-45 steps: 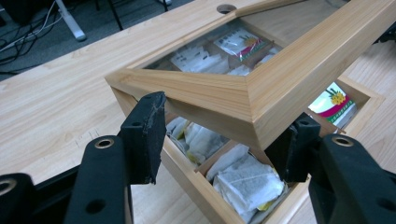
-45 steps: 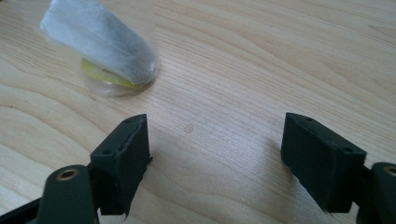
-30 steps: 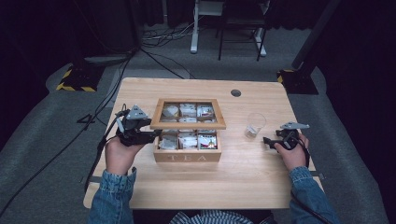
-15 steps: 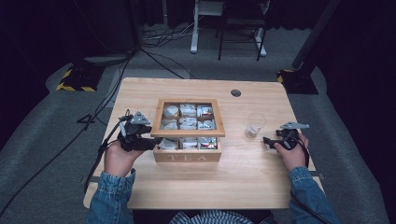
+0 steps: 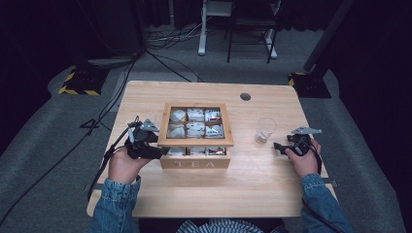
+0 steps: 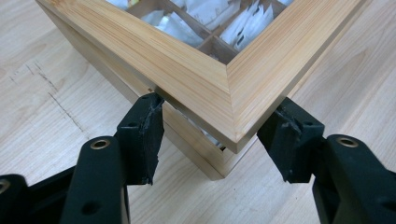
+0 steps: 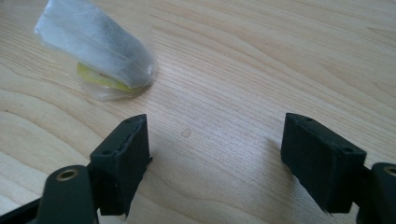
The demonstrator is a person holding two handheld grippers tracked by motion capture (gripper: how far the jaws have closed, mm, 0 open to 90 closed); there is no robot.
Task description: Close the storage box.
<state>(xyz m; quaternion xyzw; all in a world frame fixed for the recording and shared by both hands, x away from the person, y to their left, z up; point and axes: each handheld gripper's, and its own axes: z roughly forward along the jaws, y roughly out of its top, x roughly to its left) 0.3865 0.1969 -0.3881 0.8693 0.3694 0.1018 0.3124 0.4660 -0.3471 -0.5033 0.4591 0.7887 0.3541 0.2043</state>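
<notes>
A wooden tea box [image 5: 194, 162] marked TEA stands mid-table, with tea bags [image 5: 195, 128] in its compartments. Its windowed lid [image 5: 195, 142] is lowered almost flat, and a thin gap under it is visible at the lid corner [image 6: 233, 88]. My left gripper [image 5: 158, 148] is at the box's front-left corner. It stands open [image 6: 217, 140], one jaw on each side of the lid corner. My right gripper [image 5: 278, 146] rests open [image 7: 217, 154] on the table, just right of a clear glass [image 5: 265, 130]. The glass [image 7: 100, 51] holds a white tea bag.
A round cable hole [image 5: 245, 96] sits near the table's far edge [image 5: 204, 83]. Cables trail from the left gripper over the table's left side. Bare wood [image 5: 218, 194] lies in front of the box, and a desk frame and chair legs stand beyond the table.
The lid's front edge has swung down towards the person, from raised to nearly flat on the box. My left gripper has followed it down at the corner. The right gripper has stayed put.
</notes>
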